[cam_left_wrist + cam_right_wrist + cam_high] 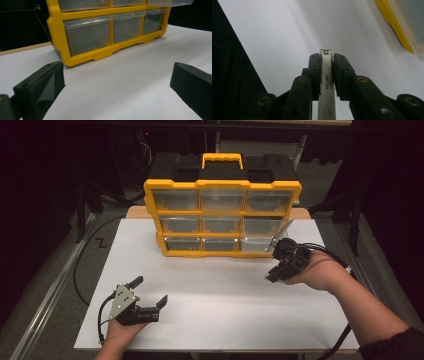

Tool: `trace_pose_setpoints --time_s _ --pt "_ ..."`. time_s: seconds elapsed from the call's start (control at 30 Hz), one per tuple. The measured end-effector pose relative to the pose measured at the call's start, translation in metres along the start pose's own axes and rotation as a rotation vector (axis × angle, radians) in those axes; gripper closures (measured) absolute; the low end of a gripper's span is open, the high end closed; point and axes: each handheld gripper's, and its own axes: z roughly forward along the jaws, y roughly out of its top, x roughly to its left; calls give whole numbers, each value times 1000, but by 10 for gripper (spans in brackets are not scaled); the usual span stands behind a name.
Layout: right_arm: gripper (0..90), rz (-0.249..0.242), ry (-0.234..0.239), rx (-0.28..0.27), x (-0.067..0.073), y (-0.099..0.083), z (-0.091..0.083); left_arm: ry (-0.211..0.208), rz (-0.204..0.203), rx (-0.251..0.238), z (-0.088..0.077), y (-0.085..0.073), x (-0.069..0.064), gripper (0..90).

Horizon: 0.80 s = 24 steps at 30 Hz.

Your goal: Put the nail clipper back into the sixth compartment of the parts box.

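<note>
A white table [210, 305] is sitting in a dark room, with a yellow drawer organizer [222, 217] standing at its far side. The right gripper [274, 270], just beside the organizer's lower right drawer [257, 244], is clamping a slim white tool [325, 82] bearing printed letters and a small cat face. The left gripper [150, 291] is resting well in front of the organizer with its jaws spread wide and nothing between them.

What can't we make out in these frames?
- White tool in the right gripper: kind unclear; right gripper view cuts its lower end, and it is small in the high view.
- Drawer contents of the organizer: cloudy fronts, high and left gripper views.
- Organizer's top rows: cut by the left gripper view's upper edge.
</note>
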Motion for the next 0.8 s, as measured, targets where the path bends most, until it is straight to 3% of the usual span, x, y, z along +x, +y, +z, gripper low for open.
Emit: trace_pose_setpoints --time_s 0.8 --pt "794 -12 -1 -7 -4 15 -23 -8 0 6 1 -1 0 3"
